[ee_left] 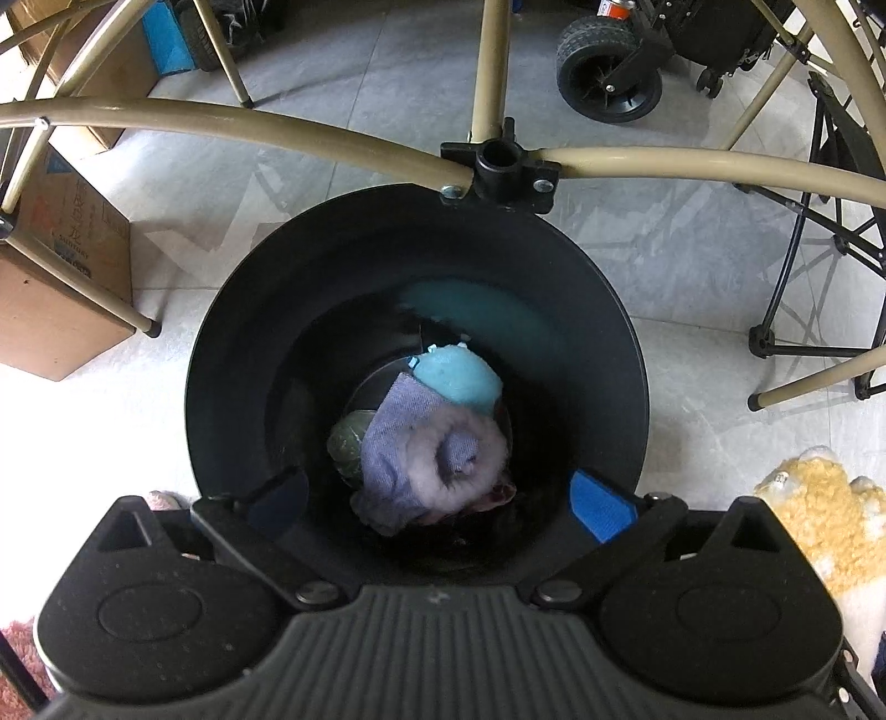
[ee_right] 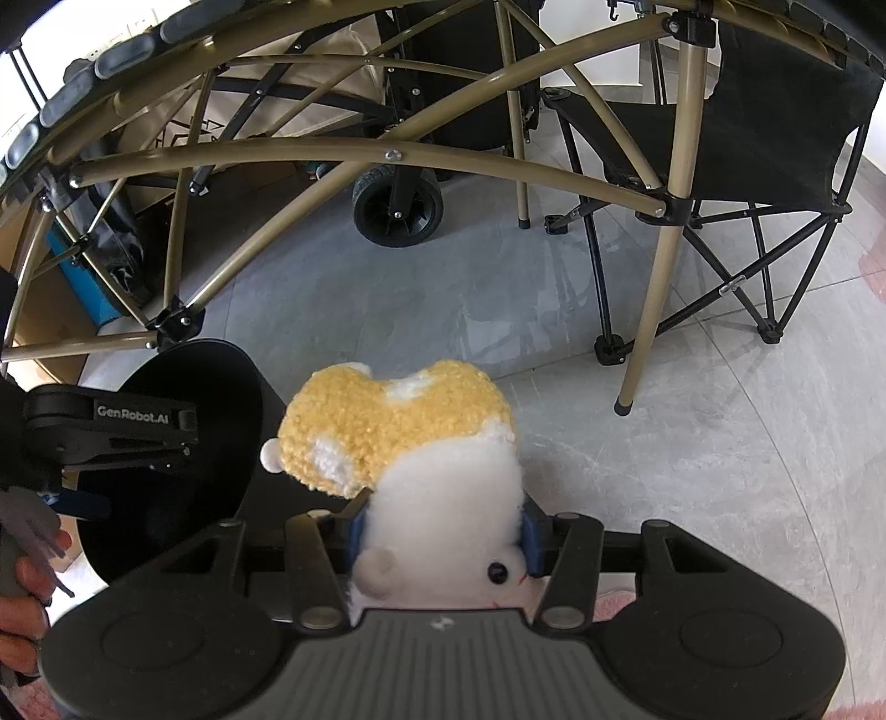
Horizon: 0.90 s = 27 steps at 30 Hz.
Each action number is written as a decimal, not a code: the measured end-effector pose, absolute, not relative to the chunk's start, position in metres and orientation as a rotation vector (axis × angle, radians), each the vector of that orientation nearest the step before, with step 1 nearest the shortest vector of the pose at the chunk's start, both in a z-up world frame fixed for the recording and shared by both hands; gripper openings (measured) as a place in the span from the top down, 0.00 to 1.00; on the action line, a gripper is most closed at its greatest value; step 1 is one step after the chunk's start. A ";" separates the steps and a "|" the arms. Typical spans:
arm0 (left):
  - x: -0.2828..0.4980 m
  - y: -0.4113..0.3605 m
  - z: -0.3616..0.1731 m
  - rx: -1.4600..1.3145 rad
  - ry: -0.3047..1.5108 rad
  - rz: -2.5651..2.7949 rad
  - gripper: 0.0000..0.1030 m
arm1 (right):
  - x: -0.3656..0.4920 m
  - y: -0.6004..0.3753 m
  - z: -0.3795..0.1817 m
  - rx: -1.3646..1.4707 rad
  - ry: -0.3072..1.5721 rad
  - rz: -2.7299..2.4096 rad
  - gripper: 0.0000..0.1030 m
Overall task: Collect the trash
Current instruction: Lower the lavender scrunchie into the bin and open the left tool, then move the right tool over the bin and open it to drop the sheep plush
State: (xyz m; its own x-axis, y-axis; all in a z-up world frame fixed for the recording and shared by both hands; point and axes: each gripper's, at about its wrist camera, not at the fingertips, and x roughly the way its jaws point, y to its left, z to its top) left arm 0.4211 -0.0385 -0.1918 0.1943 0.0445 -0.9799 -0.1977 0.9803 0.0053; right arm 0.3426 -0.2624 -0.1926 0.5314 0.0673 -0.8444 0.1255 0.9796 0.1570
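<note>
Left gripper (ee_left: 437, 498) jaws spread wide, empty, hovering over the black bin (ee_left: 232, 343); bin holds a purple cloth (ee_left: 404, 443) and a teal item (ee_left: 459, 376), possibly a sponge. Right gripper (ee_right: 443, 534) clamped on the plush toy (ee_right: 421, 443), held just beside the bin.

The floor (ee_left: 343, 66) is pale grey tile with thin seams, streaked by bright daylight and by thin shadows of the frames standing on it. Tan metal tubes (ee_left: 277, 130) with black joints (ee_left: 501, 166) cross overhead, their legs ending in black feet. A brown cardboard box (ee_left: 61, 288) sits at the left, with a blue panel (ee_left: 166, 39) farther back. A black rubber wheel (ee_right: 397, 207) of a cart stands on the tiles, and a black folding chair (ee_right: 775, 127) is on the right, beside a tan leg (ee_right: 659, 288). A strip of white wall (ee_right: 603, 41) shows behind.
</note>
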 end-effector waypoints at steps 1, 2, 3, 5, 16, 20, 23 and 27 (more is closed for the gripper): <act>0.421 -0.038 -0.192 -0.132 1.365 0.168 0.00 | 0.342 -0.262 -0.193 0.209 1.010 -0.035 0.52; 0.421 -0.038 -0.192 -0.132 1.365 0.166 0.00 | 0.342 -0.262 -0.193 0.209 1.010 -0.035 0.52; 0.421 -0.038 -0.192 -0.130 1.365 0.164 0.00 | 0.343 -0.262 -0.193 0.208 1.011 -0.035 0.52; 0.420 -0.039 -0.191 -0.127 1.361 0.161 0.00 | 0.342 -0.261 -0.193 0.207 1.010 -0.032 0.52; 0.414 -0.025 -0.183 -0.121 1.341 0.156 0.00 | 0.342 -0.247 -0.186 0.185 0.991 -0.006 0.52; 0.410 -0.015 -0.176 -0.125 1.329 0.155 0.00 | 0.344 -0.236 -0.182 0.171 0.981 0.013 0.52; 0.406 -0.005 -0.171 -0.130 1.315 0.156 0.00 | 0.346 -0.225 -0.178 0.157 0.972 0.031 0.52; 0.400 0.011 -0.164 -0.141 1.298 0.163 0.00 | 0.348 -0.208 -0.174 0.135 0.966 0.059 0.52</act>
State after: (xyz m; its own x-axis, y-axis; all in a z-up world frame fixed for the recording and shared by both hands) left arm 0.3999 0.0114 -0.1641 0.2607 0.0409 -0.9646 -0.1987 0.9800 -0.0121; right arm 0.3476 -0.2080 -0.1744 0.5674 0.1102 -0.8160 0.0105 0.9900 0.1410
